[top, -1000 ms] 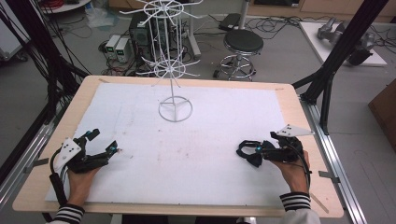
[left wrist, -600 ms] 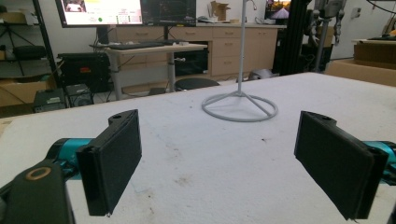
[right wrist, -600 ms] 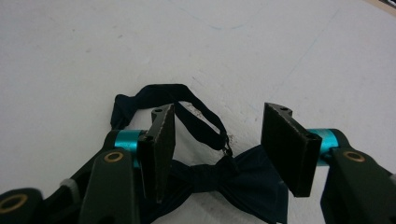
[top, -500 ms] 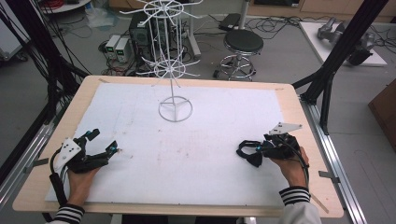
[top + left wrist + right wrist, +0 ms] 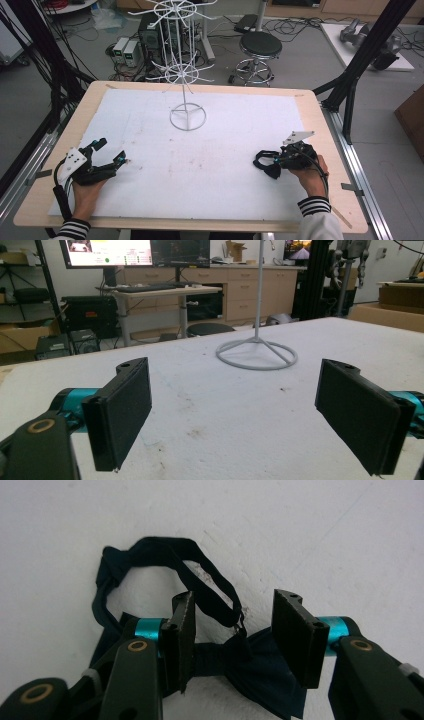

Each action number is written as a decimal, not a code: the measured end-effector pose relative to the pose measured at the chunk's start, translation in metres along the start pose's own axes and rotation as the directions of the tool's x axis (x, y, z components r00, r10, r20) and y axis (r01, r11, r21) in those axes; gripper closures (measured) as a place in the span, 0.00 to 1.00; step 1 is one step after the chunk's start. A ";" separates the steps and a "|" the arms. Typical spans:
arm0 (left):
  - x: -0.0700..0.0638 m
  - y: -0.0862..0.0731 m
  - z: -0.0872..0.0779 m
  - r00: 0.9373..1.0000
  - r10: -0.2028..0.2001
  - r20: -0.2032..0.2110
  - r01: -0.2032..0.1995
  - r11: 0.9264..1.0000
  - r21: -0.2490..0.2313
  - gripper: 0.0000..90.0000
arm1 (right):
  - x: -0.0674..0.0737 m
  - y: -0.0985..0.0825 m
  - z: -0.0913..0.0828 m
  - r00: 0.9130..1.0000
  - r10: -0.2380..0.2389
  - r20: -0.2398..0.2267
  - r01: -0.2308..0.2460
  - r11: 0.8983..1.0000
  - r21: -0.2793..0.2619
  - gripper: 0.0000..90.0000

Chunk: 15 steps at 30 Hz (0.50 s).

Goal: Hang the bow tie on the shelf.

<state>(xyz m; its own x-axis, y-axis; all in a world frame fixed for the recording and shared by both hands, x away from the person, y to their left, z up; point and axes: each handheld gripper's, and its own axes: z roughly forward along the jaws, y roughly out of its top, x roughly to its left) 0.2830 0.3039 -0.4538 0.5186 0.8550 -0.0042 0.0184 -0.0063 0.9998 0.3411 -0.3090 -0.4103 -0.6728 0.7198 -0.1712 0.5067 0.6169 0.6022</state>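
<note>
Right tool (image 5: 232, 635) has been closing, half-open astride a dark navy fabric bow tie (image 5: 250, 672), its lower wing cut off; left tool (image 5: 250, 415) gapes empty.

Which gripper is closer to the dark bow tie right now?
Right. The right gripper straddles the bow tie, jaws just closing; the left gripper sits across the table.

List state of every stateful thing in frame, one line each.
Left gripper: open, nothing between the pads, low over the table.
Right gripper: jaws have just been closing, straddling the bow tie's middle, pads not yet pressing.
Bow tie: dark navy, lying flat on the table, strap looped and fastened.
Wire display stand: upright on its ring base, hooks bare.
</note>
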 end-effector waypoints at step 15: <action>0.000 0.000 0.000 1.000 0.000 0.001 0.000 1.000 0.001 0.17 | 0.007 0.003 0.005 0.996 -0.086 0.007 0.085 0.994 0.070 0.96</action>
<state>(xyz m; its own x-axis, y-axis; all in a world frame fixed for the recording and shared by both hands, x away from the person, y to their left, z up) 0.2831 0.3040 -0.4537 0.5194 0.8545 -0.0043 0.0194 -0.0067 0.9998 0.3404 -0.3001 -0.4132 -0.7101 0.6663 -0.2276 0.4840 0.6966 0.5296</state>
